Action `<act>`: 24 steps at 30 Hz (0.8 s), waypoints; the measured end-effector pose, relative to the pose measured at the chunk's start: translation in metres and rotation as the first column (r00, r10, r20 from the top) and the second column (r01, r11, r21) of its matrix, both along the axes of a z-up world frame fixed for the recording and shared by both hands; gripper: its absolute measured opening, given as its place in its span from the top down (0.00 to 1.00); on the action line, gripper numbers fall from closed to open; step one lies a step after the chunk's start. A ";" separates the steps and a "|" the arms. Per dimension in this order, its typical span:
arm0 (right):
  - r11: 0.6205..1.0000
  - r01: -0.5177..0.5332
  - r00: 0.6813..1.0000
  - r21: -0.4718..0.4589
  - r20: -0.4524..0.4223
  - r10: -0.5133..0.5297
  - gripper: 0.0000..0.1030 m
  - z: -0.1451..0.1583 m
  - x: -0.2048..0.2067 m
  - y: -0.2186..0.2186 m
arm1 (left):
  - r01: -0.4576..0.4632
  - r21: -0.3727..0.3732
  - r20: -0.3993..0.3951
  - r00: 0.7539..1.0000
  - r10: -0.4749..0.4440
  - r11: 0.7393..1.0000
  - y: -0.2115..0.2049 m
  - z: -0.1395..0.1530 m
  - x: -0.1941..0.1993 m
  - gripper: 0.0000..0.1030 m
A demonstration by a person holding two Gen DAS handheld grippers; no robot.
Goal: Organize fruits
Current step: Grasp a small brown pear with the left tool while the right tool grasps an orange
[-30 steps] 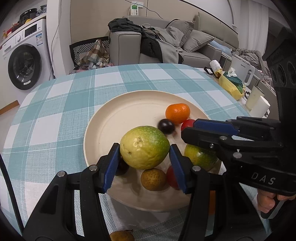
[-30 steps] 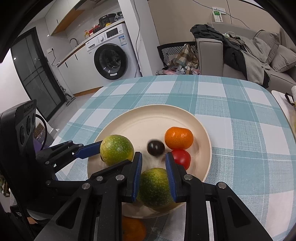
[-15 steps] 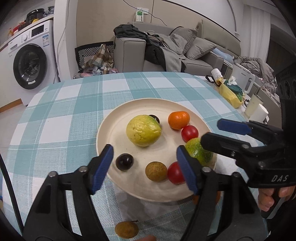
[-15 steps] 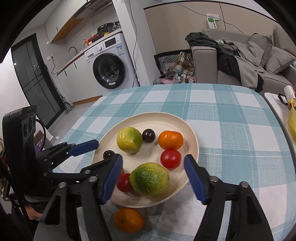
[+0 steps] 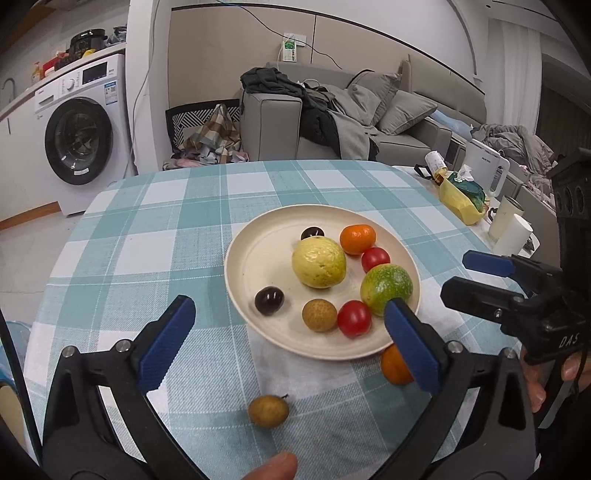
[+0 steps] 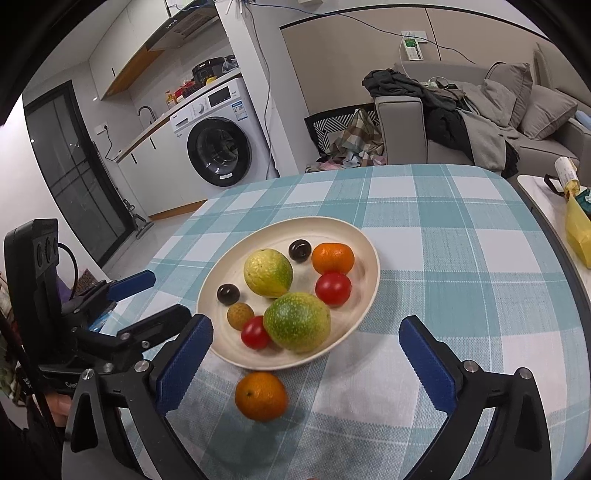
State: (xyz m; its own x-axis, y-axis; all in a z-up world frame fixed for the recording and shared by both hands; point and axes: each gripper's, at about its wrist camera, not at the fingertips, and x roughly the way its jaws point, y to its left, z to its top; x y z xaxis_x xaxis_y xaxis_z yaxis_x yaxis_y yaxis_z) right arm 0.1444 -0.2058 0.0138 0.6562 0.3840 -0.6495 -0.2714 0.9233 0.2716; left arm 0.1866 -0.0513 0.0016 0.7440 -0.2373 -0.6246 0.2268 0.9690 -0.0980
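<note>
Your left gripper (image 5: 291, 339) and right gripper (image 6: 306, 358) are both opening with nothing gripped, the cream plate (image 6: 354, 236) of fruits just ahead of them, a tangerine (image 6: 261, 396) between your right jaws, and a longan (image 5: 268, 411) between your left.

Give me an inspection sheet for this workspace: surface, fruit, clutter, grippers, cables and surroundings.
Surface: table under a teal checked cloth.
Job's things: cream plate holding eight fruits, among them a yellow-green citrus. Off the plate: an orange and a small brown fruit on the cloth.
Clutter: yellow bag and white cups on a side surface.
Grippers: left gripper and right gripper opening, nothing between the pads.
Cables: cable running to a wall socket.
Surroundings: washing machine, sofa heaped with clothes.
</note>
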 end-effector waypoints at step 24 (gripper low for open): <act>0.991 -0.053 0.995 -0.121 -0.091 0.042 0.00 -0.024 -0.017 0.017 | -0.031 0.018 -0.051 0.998 0.032 0.999 0.021 -0.013 -0.026 0.01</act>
State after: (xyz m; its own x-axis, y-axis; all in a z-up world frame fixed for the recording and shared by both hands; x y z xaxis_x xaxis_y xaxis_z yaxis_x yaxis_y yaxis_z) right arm 0.1273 -0.1891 -0.0103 0.5770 0.3269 -0.7485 -0.2958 0.9378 0.1816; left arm 0.1608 -0.0305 -0.0116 0.7176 -0.2033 -0.6661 0.1910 0.9772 -0.0925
